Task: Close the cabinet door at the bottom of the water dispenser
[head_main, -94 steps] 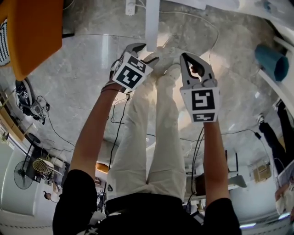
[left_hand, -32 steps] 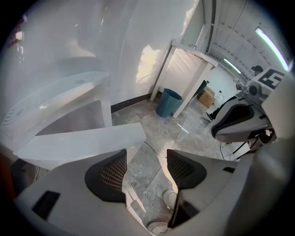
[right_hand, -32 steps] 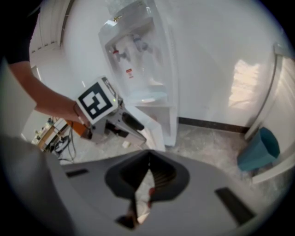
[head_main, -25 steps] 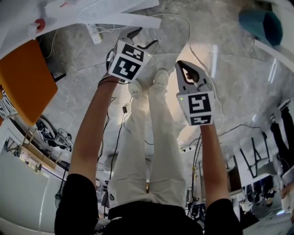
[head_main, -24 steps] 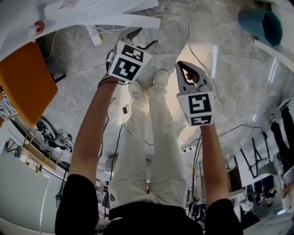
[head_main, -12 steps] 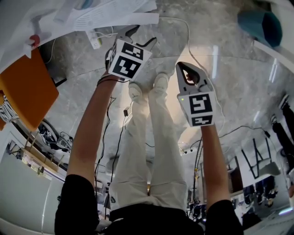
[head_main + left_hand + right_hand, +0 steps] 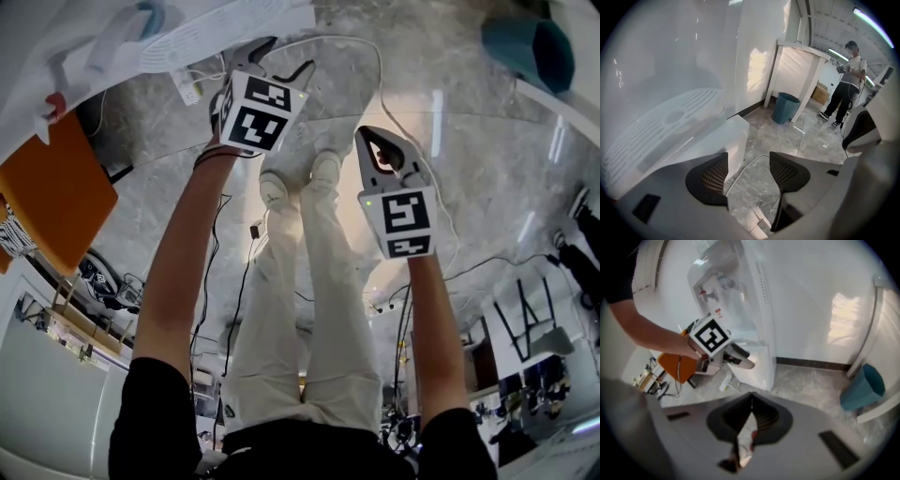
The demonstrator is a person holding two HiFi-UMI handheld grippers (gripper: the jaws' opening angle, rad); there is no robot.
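The white water dispenser (image 7: 740, 305) stands against the wall, and its top shows at the head view's upper left (image 7: 197, 28). My left gripper (image 7: 279, 58) is open and reaches to the dispenser's lower front; the right gripper view shows it from the side (image 7: 736, 357). In the left gripper view a white panel edge (image 7: 733, 136) lies just past the left pad (image 7: 715, 173) of the open left gripper (image 7: 750, 171). I cannot tell whether that panel is the cabinet door. My right gripper (image 7: 377, 136) (image 7: 750, 401) is shut and empty, held back from the dispenser.
An orange chair (image 7: 56, 187) (image 7: 675, 364) stands left of the dispenser, with a power strip (image 7: 725, 380) and cables on the marble floor. A teal bin (image 7: 525, 47) (image 7: 785, 107) sits by a white table leg. A person (image 7: 848, 84) stands far off.
My left gripper has moved forward, closer to the dispenser's lower front. The right gripper has stayed nearly still and shut. The dispenser's top has come further into view.
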